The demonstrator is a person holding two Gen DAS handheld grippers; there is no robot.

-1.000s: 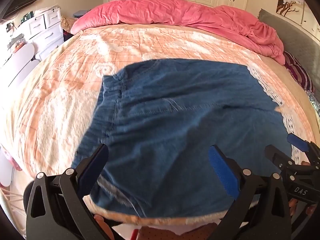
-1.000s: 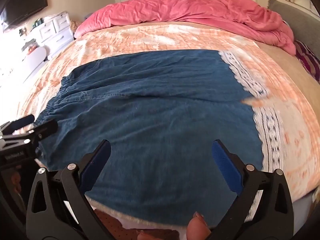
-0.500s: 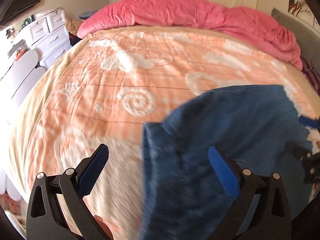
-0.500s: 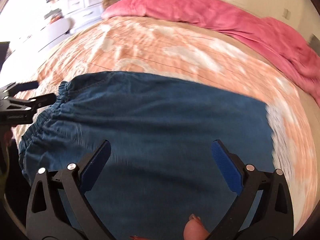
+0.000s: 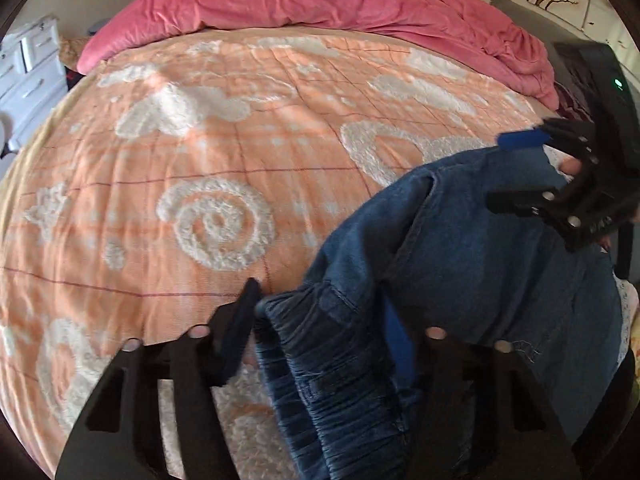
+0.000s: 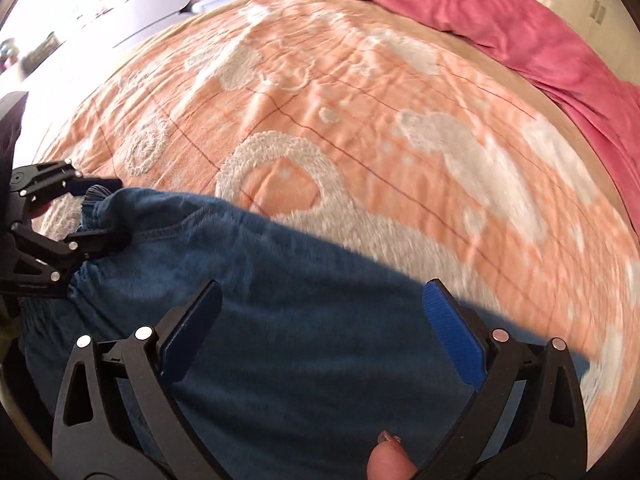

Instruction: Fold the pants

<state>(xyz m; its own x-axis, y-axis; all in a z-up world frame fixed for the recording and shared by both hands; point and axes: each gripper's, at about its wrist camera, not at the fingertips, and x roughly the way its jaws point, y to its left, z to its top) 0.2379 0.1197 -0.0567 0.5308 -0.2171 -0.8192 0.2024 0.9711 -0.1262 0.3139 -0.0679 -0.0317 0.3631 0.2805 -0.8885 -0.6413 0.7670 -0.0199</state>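
Note:
Blue denim pants (image 5: 472,264) lie on an orange and white bedspread (image 5: 224,168). My left gripper (image 5: 320,328) has its jaws partly closed around the bunched elastic waistband (image 5: 332,376), which sits between the blue pads. In the right wrist view the left gripper (image 6: 100,208) shows at the left edge, its fingers above and below the waistband corner. My right gripper (image 6: 320,328) is open over the flat denim (image 6: 304,320), with nothing between the pads. It also shows in the left wrist view (image 5: 516,168), open, over the pants' far edge.
A crumpled pink duvet (image 5: 320,0) lies along the far side of the bed. White drawers (image 5: 28,68) stand at the left. A grey headboard (image 5: 532,12) and wardrobes are at the far right. A thumb tip (image 6: 388,464) shows at the bottom of the right wrist view.
Both grippers have moved left and lower onto the pants. The left gripper went from wide open above the fabric to partly closed around the waistband.

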